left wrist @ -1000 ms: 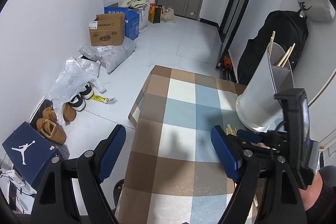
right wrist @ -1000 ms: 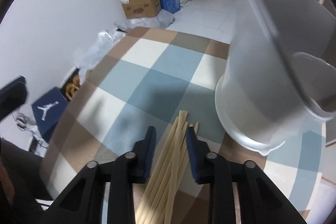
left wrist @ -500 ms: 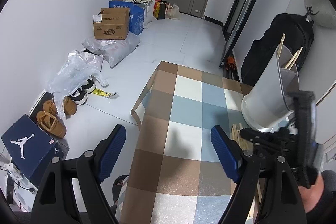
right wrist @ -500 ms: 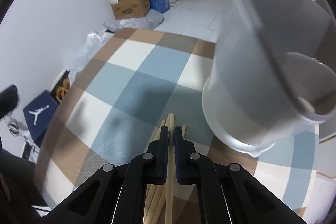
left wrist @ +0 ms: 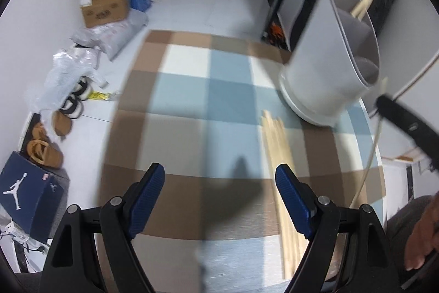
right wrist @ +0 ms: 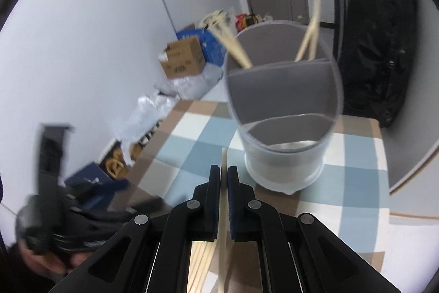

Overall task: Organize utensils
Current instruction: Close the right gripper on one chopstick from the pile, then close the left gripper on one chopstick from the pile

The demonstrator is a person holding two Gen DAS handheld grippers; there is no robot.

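My right gripper (right wrist: 224, 172) is shut on one wooden chopstick (right wrist: 223, 197) and holds it lifted, its tip just short of the white divided holder (right wrist: 285, 128). The holder stands on the checked tablecloth and has several chopsticks (right wrist: 308, 40) in its back compartments. In the left wrist view the holder (left wrist: 329, 67) is at the right, and the held chopstick (left wrist: 370, 153) hangs from the right gripper. A bundle of loose chopsticks (left wrist: 279, 172) lies on the cloth. My left gripper (left wrist: 219, 183) is open and empty above the cloth, left of the bundle.
The checked tablecloth (left wrist: 192, 89) covers a small table. On the floor at the left are a cardboard box (left wrist: 105, 3), plastic bags, shoes and a blue shoebox (left wrist: 24, 191). A black backpack (right wrist: 378, 45) stands behind the holder.
My right gripper closed on one chopstick from the bundle and lifted it up toward the holder's rim. My left gripper shifted closer over the table and stayed open.
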